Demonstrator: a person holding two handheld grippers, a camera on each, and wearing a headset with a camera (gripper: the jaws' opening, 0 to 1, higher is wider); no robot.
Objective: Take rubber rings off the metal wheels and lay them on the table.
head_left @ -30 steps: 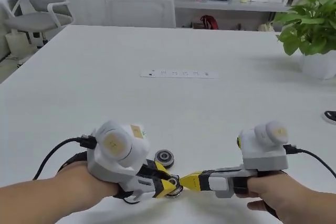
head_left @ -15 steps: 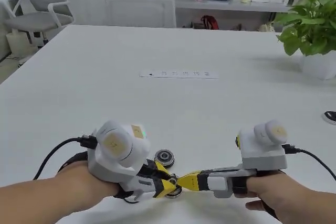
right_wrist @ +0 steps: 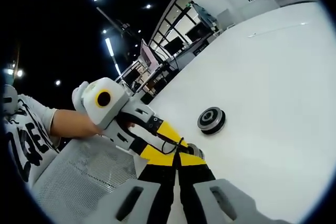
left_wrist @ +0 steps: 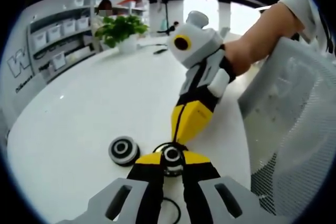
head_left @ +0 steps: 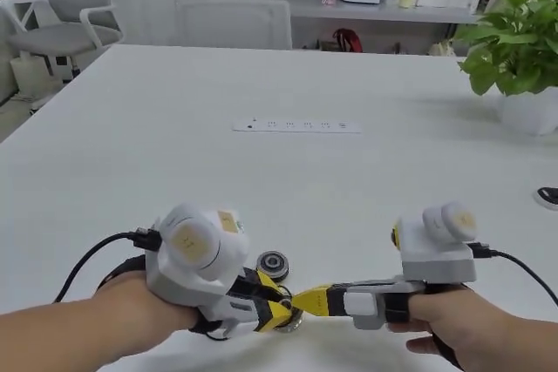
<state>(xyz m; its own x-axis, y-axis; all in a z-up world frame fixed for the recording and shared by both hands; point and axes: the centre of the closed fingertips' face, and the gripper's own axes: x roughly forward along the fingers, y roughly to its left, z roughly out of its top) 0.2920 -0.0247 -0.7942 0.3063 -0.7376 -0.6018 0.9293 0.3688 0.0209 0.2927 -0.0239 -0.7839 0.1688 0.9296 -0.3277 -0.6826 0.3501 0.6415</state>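
My left gripper is near the table's front edge, shut on a small metal wheel. My right gripper meets it tip to tip from the right. Its jaws are shut on the thin black rubber ring, which loops off that wheel's rim. A second wheel with its black ring on lies flat on the white table just beyond the jaws, also seen as the second wheel. A loose thin black ring lies under the left jaws.
A white power strip lies mid-table. A potted plant stands at the far right, with a small dark object at the right edge. A chair is behind the table, and a mesh chair back is close to me.
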